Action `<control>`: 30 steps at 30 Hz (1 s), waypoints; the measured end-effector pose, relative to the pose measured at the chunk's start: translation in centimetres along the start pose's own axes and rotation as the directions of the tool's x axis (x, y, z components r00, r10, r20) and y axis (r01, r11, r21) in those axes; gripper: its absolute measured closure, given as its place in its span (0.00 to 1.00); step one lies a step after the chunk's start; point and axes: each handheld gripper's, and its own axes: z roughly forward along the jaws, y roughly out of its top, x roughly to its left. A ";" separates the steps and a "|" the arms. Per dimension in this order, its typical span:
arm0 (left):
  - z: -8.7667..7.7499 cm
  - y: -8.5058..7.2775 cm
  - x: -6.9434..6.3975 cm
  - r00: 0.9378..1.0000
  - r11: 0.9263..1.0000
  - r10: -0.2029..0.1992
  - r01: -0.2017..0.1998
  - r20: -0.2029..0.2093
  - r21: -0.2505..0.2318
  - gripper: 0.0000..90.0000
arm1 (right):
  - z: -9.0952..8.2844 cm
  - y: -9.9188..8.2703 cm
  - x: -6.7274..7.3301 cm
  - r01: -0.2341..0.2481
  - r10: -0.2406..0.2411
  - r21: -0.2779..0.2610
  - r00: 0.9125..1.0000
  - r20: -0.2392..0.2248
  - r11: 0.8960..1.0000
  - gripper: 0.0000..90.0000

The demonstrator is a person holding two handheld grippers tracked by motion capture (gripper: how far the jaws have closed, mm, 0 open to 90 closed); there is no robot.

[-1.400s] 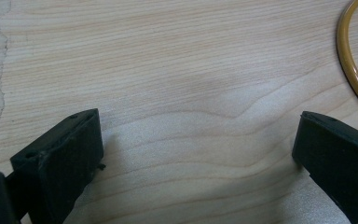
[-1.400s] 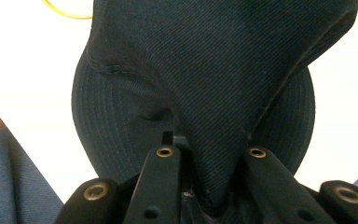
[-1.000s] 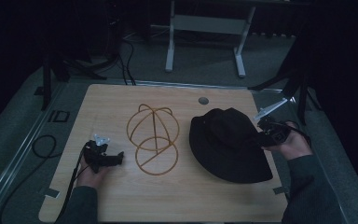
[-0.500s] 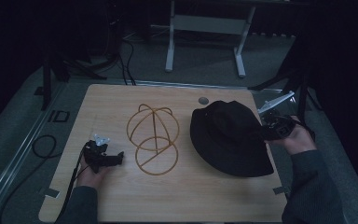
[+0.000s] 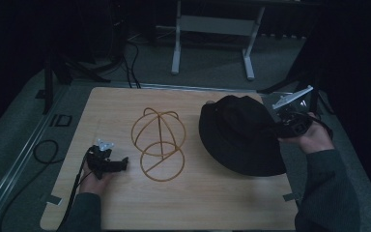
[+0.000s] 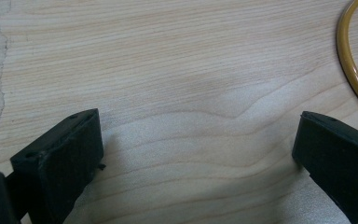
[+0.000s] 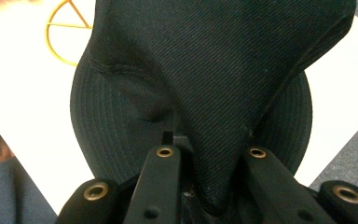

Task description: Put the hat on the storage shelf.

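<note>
At the table's right edge, right gripper (image 5: 281, 126) fingers pinch the hat (image 5: 241, 135); left gripper (image 5: 124, 165) fingers spread.

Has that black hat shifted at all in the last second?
Yes. The black hat, pinched in the right tongs, has lifted on its right side, its crown tipping up toward the table's far edge; the wire hat stand stays put.

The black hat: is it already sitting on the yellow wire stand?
No, the black hat lies beside the wire stand, pinched by the right gripper.
</note>
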 end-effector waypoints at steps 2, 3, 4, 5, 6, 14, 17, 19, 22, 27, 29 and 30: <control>0.0 0.0 0.0 1.000 1.000 0.000 0.000 0.000 0.000 0.02 | -0.3 0.2 -0.1 0.002 -0.002 -0.006 1.000 0.003 1.000 0.93; 0.0 0.0 0.0 1.000 1.000 0.000 0.000 0.000 0.000 0.02 | -0.4 0.3 -0.1 0.001 -0.001 -0.008 1.000 0.003 1.000 0.93; 0.0 0.0 0.0 1.000 1.000 0.000 0.000 0.000 0.000 0.02 | -0.6 0.4 -0.1 0.003 -0.003 -0.011 1.000 0.003 1.000 0.93; 0.0 0.0 0.0 1.000 1.000 0.000 0.000 0.000 0.000 0.02 | -0.7 0.5 -0.1 0.002 -0.002 -0.012 1.000 0.004 1.000 0.93; 0.0 0.0 0.0 1.000 1.000 0.000 0.000 0.000 0.001 0.02 | -0.8 0.6 -0.2 0.008 -0.008 -0.016 1.000 0.005 1.000 0.93; 0.0 0.0 0.0 1.000 1.000 0.000 0.000 0.000 0.001 0.02 | -1.9 1.2 -0.6 0.015 -0.015 -0.038 1.000 -0.001 0.999 0.93; 0.0 0.0 0.0 1.000 1.000 0.000 0.000 0.000 0.001 0.02 | -2.2 1.6 -0.7 0.018 -0.018 -0.041 1.000 0.004 0.999 0.93; 0.0 0.0 0.0 1.000 1.000 0.000 0.000 0.000 0.001 0.02 | -2.4 1.7 -0.7 0.021 -0.021 -0.046 1.000 0.000 0.999 0.93; 0.0 0.0 0.0 1.000 1.000 0.000 0.000 0.000 0.001 0.02 | -2.5 2.0 -0.7 0.028 -0.028 -0.061 1.000 -0.008 0.998 0.93; 0.0 0.0 -0.1 1.000 1.000 0.001 -0.001 0.004 -0.001 0.02 | -2.6 2.5 -0.6 0.041 -0.042 -0.064 0.999 -0.014 0.997 0.93; 0.0 0.0 -0.1 1.000 1.000 0.001 -0.001 0.004 -0.002 0.02 | -2.6 2.8 -0.5 0.049 -0.050 -0.070 0.999 -0.013 0.996 0.93; 0.0 0.0 -0.1 1.000 1.000 0.001 -0.001 0.004 -0.001 0.02 | -2.7 2.9 -0.5 0.050 -0.051 -0.071 0.999 -0.014 0.996 0.93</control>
